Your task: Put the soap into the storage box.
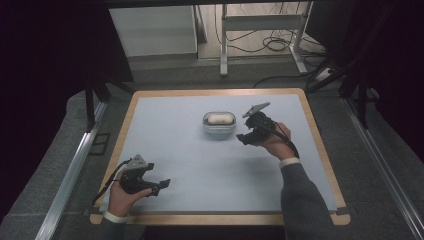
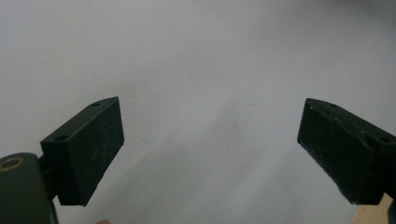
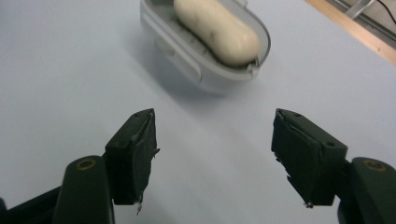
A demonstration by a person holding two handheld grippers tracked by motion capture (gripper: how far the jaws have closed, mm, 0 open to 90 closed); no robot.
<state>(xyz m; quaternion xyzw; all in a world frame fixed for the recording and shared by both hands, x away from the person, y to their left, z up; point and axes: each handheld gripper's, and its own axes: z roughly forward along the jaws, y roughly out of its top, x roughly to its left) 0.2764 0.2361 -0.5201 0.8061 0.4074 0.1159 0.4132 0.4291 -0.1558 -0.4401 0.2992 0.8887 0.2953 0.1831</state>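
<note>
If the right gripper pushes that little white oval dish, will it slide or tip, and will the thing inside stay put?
The dish looks low and flat-bottomed, so it would probably slide on the smooth table rather than tip. The cream oblong piece inside is rounded and rises above the rim, so it may rock or roll out if shoved hard.

Premises read as a lab or test room. Wood-edged tabletop [image 1: 150, 95] with pale blue surface stands on grey carpet. At twelve o'clock, a white metal frame [image 1: 260, 22] over loose cables [image 1: 275, 44]; dark curtains at nine and three o'clock.
</note>
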